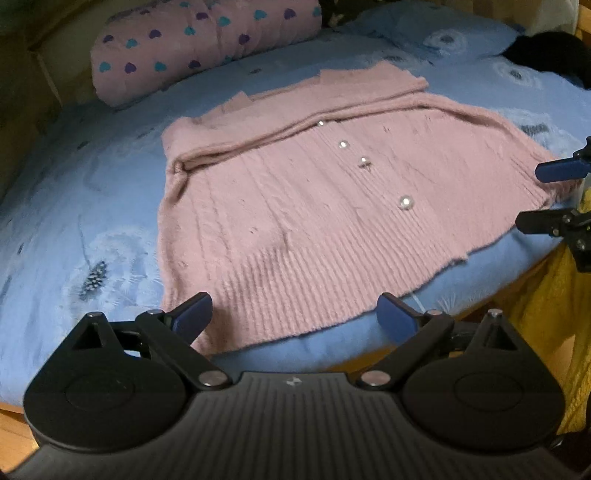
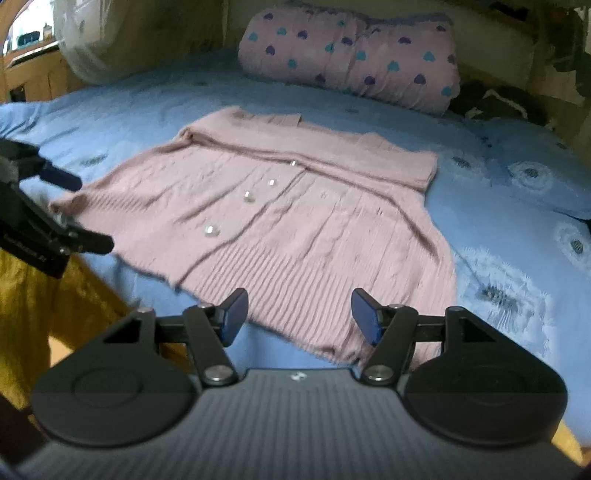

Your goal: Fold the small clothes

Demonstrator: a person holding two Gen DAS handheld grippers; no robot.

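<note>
Sleeves of the cardigan [image 1: 295,192] lie folded across its upper part; body unfolded, left gripper [image 1: 295,319] and right gripper [image 2: 299,314] open, empty.

No readable text anywhere; only a small pale emblem [image 1: 293,382] on the claw body.

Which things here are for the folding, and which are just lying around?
For folding: cardigan, left hand-held gripper, right hand-held gripper.
Just lying about: heart-print quilt, pillow, black cloth, yellow cloth.
</note>
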